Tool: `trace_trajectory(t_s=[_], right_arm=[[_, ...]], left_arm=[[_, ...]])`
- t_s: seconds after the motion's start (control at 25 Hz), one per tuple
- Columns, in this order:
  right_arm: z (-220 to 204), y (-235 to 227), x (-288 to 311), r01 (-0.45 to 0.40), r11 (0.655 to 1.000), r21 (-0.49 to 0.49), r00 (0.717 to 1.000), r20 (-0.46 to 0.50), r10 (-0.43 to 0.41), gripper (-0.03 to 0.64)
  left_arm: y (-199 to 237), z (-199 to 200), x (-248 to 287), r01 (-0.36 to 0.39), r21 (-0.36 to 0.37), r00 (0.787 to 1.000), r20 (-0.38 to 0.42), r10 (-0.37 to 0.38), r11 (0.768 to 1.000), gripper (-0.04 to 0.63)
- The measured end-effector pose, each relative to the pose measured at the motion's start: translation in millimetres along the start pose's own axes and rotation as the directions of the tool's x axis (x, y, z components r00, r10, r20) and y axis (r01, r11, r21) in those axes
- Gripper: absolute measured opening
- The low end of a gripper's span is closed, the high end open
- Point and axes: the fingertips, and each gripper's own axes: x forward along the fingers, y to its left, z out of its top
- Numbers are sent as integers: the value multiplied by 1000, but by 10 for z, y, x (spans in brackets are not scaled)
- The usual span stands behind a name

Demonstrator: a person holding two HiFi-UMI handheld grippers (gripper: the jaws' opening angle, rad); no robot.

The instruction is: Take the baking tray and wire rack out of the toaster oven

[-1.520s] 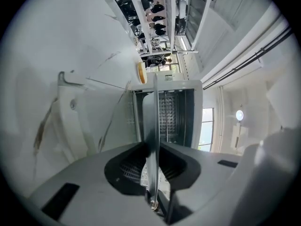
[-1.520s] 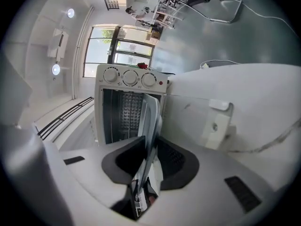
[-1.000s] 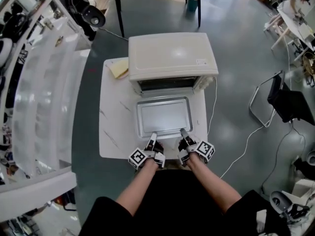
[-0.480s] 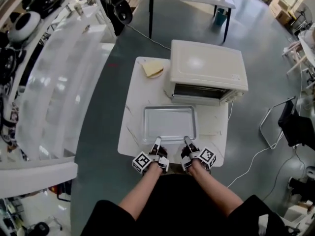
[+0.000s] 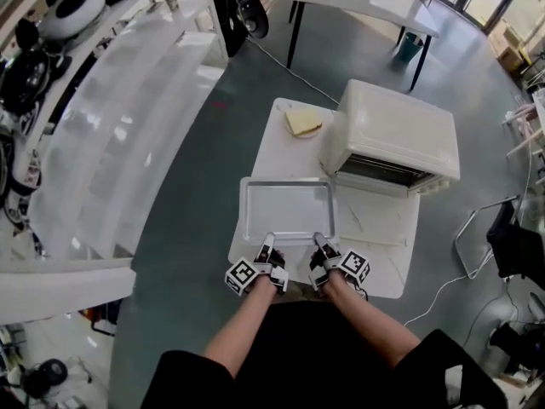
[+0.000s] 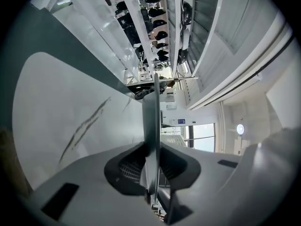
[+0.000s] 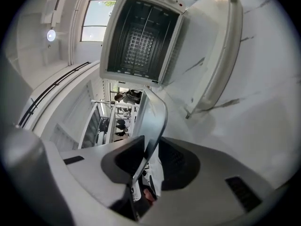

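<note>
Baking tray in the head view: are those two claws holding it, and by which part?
Yes. Both hold the baking tray by its near rim: the left claw toward the rim's left end, the right claw toward its right end.

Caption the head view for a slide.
The left gripper and right gripper hold the baking tray by its near rim, outside the toaster oven.

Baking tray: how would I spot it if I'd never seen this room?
Find the small white table with a cream toaster oven on it. Beside the oven is the flat silver tray, the only shiny metal thing there, pinched by the left tongs and right tongs.
</note>
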Motion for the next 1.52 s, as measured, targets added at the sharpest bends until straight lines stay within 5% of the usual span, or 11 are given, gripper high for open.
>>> trace_trajectory(t_s=[0.4, 0.92, 1.08, 1.16, 1.32, 1.52], right_arm=[[-267, -118, 644, 61, 997, 40, 998, -10, -61, 109], [-218, -401, 876, 172, 985, 19, 985, 19, -173, 117], [-320, -549, 877, 251, 966, -61, 965, -60, -255, 118], [-338, -582, 876, 279, 955, -96, 956, -71, -286, 118], [-369, -649, 905, 343, 938, -54, 934, -85, -346, 123], [-415, -682, 899, 402, 915, -31, 907, -122, -403, 134]], left_arm=[[323, 584, 179, -86, -13, 996, 7, 86, 996, 87], [689, 674, 471, -173, 0, 981, -83, 173, 985, 92], [911, 656, 441, -294, 46, 946, -126, 297, 955, 91], [916, 635, 456, -331, 125, 920, -178, 349, 935, 92], [961, 642, 472, -386, 220, 863, -258, 435, 896, 98], [1009, 643, 451, -419, 252, 825, -295, 482, 872, 100]])
